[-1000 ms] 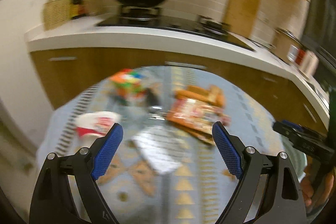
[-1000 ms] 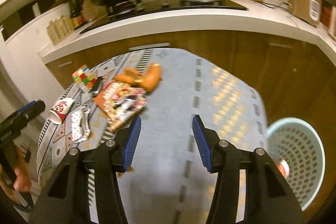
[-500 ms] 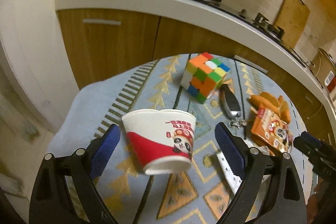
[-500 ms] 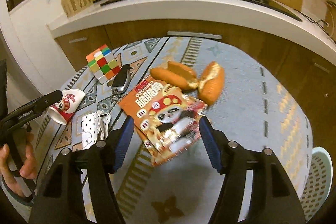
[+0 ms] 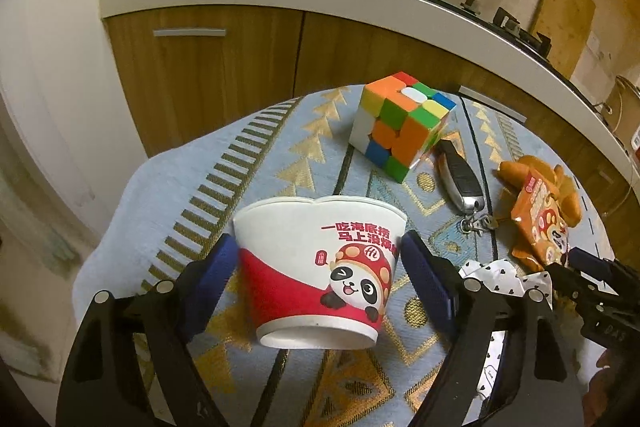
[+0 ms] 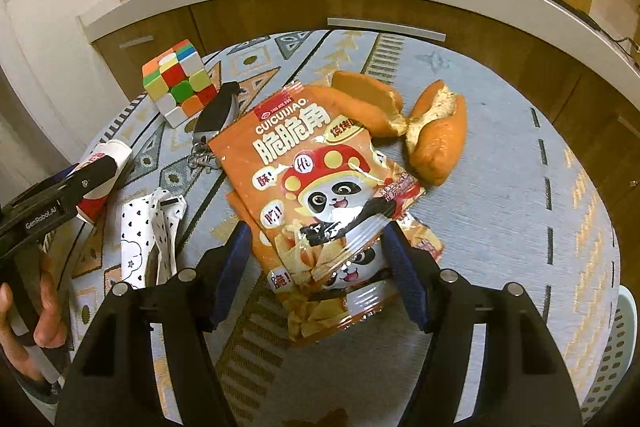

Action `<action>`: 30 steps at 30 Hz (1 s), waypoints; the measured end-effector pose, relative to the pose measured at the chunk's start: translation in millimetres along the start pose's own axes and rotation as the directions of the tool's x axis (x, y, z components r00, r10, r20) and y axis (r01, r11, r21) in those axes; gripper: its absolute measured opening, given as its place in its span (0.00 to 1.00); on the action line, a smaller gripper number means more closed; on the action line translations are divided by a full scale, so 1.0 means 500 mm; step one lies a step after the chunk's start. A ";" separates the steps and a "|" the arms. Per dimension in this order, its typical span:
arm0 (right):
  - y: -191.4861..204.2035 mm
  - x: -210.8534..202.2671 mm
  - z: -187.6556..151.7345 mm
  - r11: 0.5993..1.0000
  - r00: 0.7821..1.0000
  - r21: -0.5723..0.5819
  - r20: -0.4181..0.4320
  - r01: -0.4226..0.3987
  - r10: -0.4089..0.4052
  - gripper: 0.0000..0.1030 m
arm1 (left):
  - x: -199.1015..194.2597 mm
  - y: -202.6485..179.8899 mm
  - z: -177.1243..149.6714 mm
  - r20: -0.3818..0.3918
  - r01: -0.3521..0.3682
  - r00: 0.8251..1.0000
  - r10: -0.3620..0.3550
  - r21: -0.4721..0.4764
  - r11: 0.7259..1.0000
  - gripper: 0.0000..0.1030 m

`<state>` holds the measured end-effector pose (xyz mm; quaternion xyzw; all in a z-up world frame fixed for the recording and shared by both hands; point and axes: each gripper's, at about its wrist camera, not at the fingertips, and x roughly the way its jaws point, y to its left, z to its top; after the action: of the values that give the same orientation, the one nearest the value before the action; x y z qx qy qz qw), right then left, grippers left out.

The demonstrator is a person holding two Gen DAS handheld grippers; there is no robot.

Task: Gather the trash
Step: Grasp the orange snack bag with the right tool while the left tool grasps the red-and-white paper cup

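A white and red paper cup [image 5: 316, 267] with a panda print lies on its side on the patterned tablecloth [image 5: 280, 155]. My left gripper [image 5: 318, 241] straddles it, jaws closing, blue pads right beside the cup's two sides without visibly squeezing it. An orange snack bag [image 6: 320, 179] lies flat on the table. My right gripper [image 6: 317, 227] has its jaws opening, one pad on each side of the bag's lower end, not pressing. A crumpled white wrapper [image 6: 148, 227] with black hearts lies between cup and bag.
A colour cube [image 5: 400, 123] and a car key [image 5: 460, 179] sit behind the cup. Torn bread pieces [image 6: 436, 139] lie beyond the bag. A pale perforated basket [image 6: 616, 347] stands low at the right, off the table's edge. Wooden cabinets and a counter run behind.
Both grippers came down and forward: the left one moved over to the cup and now straddles it, the right one reached the snack bag. The right jaws stand wider than before.
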<state>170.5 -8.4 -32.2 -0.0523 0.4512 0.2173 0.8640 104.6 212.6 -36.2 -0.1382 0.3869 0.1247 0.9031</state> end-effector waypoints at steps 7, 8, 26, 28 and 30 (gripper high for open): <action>0.022 0.012 0.000 0.998 0.999 -0.045 -0.005 0.049 -0.049 0.67 | -0.002 -0.006 -0.004 0.009 -0.002 1.000 0.002 0.018 1.000 0.78; 0.028 0.018 -0.001 0.996 0.998 -0.057 -0.012 0.065 -0.066 0.69 | -0.003 -0.006 -0.006 0.009 0.000 1.000 0.000 0.020 1.000 0.78; 0.035 -0.023 0.034 0.999 0.999 -0.029 0.035 0.034 -0.033 0.69 | -0.001 -0.001 -0.012 0.005 0.034 0.999 -0.034 0.022 0.999 0.79; 0.052 -0.004 0.044 0.997 0.999 -0.063 0.016 0.037 -0.036 0.73 | -0.002 0.000 -0.012 0.004 0.040 0.999 -0.041 0.016 0.999 0.79; 0.066 0.029 0.051 0.995 0.999 -0.092 -0.023 0.044 -0.046 0.73 | -0.003 0.004 -0.013 0.002 0.051 0.999 -0.051 0.009 0.999 0.79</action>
<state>182.8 33.4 -25.3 -0.1046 0.4504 0.2173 0.8596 98.7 211.9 -40.0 -0.1439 0.3826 0.0999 0.9072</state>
